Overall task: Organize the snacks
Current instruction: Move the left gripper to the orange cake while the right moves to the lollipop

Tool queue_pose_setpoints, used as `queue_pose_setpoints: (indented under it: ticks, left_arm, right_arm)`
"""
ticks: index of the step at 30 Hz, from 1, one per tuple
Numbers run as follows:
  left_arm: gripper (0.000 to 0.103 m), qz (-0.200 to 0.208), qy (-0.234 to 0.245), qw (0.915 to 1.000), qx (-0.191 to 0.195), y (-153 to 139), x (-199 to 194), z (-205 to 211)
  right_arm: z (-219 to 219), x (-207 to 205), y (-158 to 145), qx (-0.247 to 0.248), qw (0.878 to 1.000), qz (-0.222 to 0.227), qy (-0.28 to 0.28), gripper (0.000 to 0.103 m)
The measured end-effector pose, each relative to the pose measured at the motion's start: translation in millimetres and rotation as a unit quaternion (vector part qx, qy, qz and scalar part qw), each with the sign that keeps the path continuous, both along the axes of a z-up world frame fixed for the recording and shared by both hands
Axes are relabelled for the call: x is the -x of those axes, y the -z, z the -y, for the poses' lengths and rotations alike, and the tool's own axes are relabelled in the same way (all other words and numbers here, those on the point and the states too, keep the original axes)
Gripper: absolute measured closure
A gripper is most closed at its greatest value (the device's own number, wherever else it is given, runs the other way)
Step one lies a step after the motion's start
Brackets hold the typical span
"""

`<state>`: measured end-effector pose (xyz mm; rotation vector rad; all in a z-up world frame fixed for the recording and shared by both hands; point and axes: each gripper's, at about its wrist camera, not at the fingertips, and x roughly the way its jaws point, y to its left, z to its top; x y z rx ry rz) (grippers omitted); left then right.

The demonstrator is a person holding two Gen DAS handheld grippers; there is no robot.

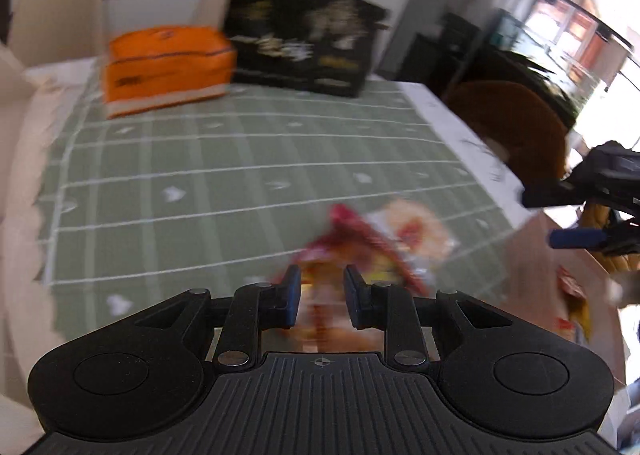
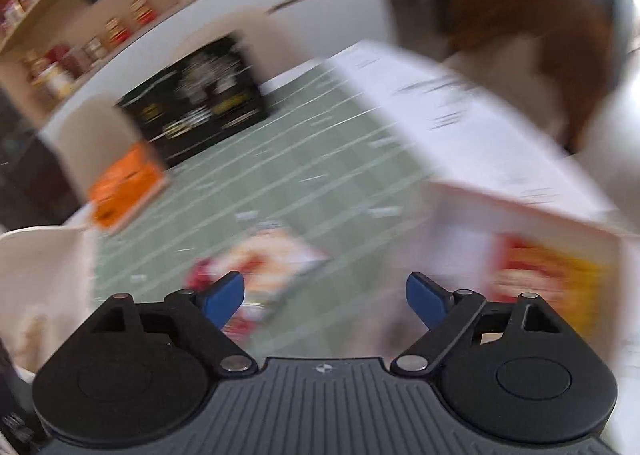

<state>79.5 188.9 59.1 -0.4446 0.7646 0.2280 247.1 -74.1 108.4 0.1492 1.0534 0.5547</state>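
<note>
My left gripper (image 1: pixel 322 287) is shut on a blurred red and yellow snack packet (image 1: pixel 344 243), low over the green checked mat (image 1: pixel 240 175). A pale orange and white packet (image 1: pixel 416 227) lies just beyond it; the right wrist view shows this packet (image 2: pixel 276 255) flat on the mat. My right gripper (image 2: pixel 326 295) stands open with nothing between its blue pads. It hovers at the mat's near right side, next to a white box (image 2: pixel 480 135). The left wrist view shows the right gripper (image 1: pixel 560 217) at the far right, above that box.
An orange box (image 1: pixel 164 67) and a black box (image 1: pixel 304 43) stand at the far end of the mat. The white box holds more packets (image 1: pixel 572 295) and has a red and yellow print (image 2: pixel 552 275). A brown chair back (image 1: pixel 516 127) is behind it. Both views are motion-blurred.
</note>
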Motion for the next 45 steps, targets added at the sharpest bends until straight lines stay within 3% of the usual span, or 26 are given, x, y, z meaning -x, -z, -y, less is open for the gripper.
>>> queue_pose_setpoints:
  ticks: [7,10,13,15,20,26,33,36,40,45]
  left_arm:
    - [0.076,0.018,0.014,0.9997,0.009,0.6,0.3,-30.4]
    - [0.076,0.005,0.021,0.9994,0.028,17.9,-11.9,-40.0]
    - [0.076,-0.014,0.033,0.998,0.052,36.9,-18.0,-43.2]
    - [0.076,-0.005,0.046,0.9978,0.047,39.1,-11.5,-38.0]
    - [0.076,-0.004,0.071,0.9961,0.051,42.6,17.0,-18.5]
    - [0.076,-0.007,0.091,0.9922,0.085,43.5,49.9,3.4]
    - [0.076,-0.03,0.107,0.9888,0.099,39.3,59.8,33.7]
    - [0.076,-0.039,0.114,0.9883,0.093,35.0,63.3,50.5]
    - [0.076,-0.049,0.101,0.9925,0.048,19.8,79.4,63.8]
    - [0.074,-0.066,0.152,0.9861,-0.001,13.2,97.3,90.9]
  right_arm:
    - [-97.4,-40.0,50.1,0.031,0.999,-0.008,0.041,0.014]
    - [-119.5,-57.4,68.1,0.05,0.998,-0.014,0.044,0.014]
    - [-122.7,-47.6,76.8,0.071,0.997,-0.018,0.007,0.027]
    - [-122.1,-31.6,76.4,0.087,0.996,-0.007,-0.035,0.04]
    - [-97.8,10.2,76.6,0.068,0.994,-0.019,-0.08,0.04]
    - [-65.5,58.2,76.0,0.035,0.992,-0.055,-0.111,0.047]
    - [-25.9,110.7,76.4,0.05,0.992,-0.039,-0.108,0.047]
    - [-4.6,134.8,75.0,0.078,0.991,-0.021,-0.104,0.047]
    - [27.0,158.1,76.4,0.137,0.987,0.008,-0.083,0.047]
    - [66.9,173.9,81.3,0.205,0.977,0.055,-0.025,0.046]
